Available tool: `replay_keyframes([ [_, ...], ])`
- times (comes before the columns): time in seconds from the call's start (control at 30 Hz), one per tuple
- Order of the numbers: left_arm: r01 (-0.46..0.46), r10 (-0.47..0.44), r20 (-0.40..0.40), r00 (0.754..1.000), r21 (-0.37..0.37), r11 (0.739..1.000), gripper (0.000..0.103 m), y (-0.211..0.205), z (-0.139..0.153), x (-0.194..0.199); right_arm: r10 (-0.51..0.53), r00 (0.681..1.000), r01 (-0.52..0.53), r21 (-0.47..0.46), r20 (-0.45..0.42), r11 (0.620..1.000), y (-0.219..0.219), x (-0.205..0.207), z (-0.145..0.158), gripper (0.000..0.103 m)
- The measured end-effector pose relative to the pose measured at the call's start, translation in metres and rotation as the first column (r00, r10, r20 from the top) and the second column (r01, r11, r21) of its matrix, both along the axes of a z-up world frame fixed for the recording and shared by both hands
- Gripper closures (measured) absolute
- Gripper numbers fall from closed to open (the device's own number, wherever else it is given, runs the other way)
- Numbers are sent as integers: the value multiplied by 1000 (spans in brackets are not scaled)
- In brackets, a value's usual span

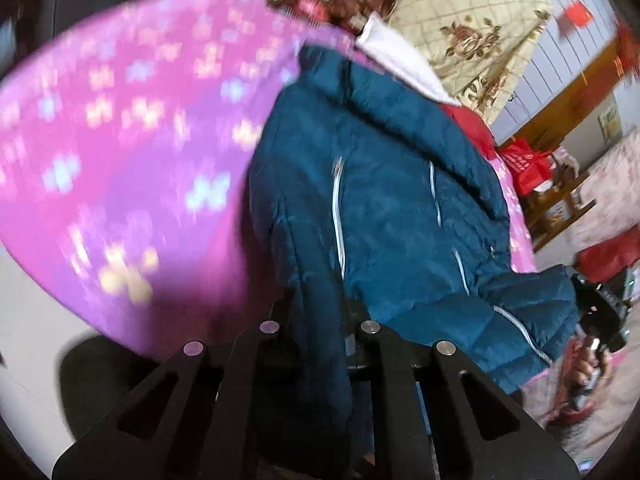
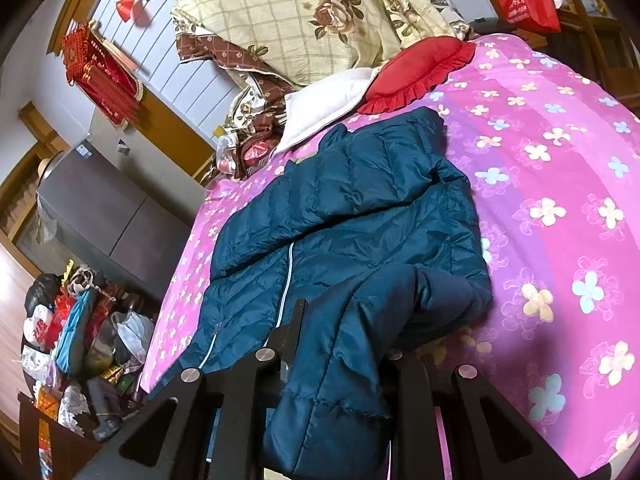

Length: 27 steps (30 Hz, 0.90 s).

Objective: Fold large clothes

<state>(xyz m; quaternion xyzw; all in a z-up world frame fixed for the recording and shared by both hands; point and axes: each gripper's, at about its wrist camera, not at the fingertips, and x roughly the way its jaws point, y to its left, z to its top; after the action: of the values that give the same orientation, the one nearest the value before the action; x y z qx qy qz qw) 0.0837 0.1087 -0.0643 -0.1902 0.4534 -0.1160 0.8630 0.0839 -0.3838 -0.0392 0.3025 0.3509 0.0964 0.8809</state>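
A teal puffer jacket point(image 1: 384, 208) point(image 2: 352, 216) with pale zip lines lies spread on a pink floral bedspread point(image 1: 120, 120) point(image 2: 560, 160). My left gripper point(image 1: 316, 312) sits at the jacket's near edge, shut on a fold of teal fabric that runs down between its fingers; this view is blurred. My right gripper point(image 2: 344, 344) is shut on a quilted sleeve or hem that drapes over its fingers and hides the right one. In the left wrist view the right gripper point(image 1: 600, 312) shows at the jacket's far right corner, held by a hand point(image 1: 588, 368).
A red frilled cushion point(image 2: 416, 68), a white pillow point(image 2: 328, 100) and a rose-patterned quilt point(image 2: 300, 12) pile up at the head of the bed. A grey cabinet point(image 2: 108, 208) and several bags point(image 2: 80, 340) stand on the floor beside the bed.
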Motion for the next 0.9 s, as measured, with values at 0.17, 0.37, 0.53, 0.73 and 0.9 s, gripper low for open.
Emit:
replay_keyframes([
  [0.17, -3, -8, 141, 990, 77, 997, 95, -11, 46, 7, -12, 1000, 12, -7, 9, 1000, -3, 2, 6, 85],
  [0.37, -14, -24, 243, 970, 150, 989, 95, -26, 83, 28, -15, 1000, 16, -45, 27, 999, -3, 13, 23, 85],
  [0.53, -27, -34, 282, 959, 210, 977, 95, -37, 105, 54, -14, 999, 17, -86, 45, 996, -1, 27, 41, 85],
  [0.73, -50, -33, 299, 954, 267, 962, 95, -49, 124, 93, -18, 997, 27, -125, 71, 992, -1, 56, 65, 85],
  [0.9, -88, 20, 283, 959, 227, 970, 95, -44, 134, 138, -31, 996, 43, -151, 80, 988, -4, 92, 80, 85],
])
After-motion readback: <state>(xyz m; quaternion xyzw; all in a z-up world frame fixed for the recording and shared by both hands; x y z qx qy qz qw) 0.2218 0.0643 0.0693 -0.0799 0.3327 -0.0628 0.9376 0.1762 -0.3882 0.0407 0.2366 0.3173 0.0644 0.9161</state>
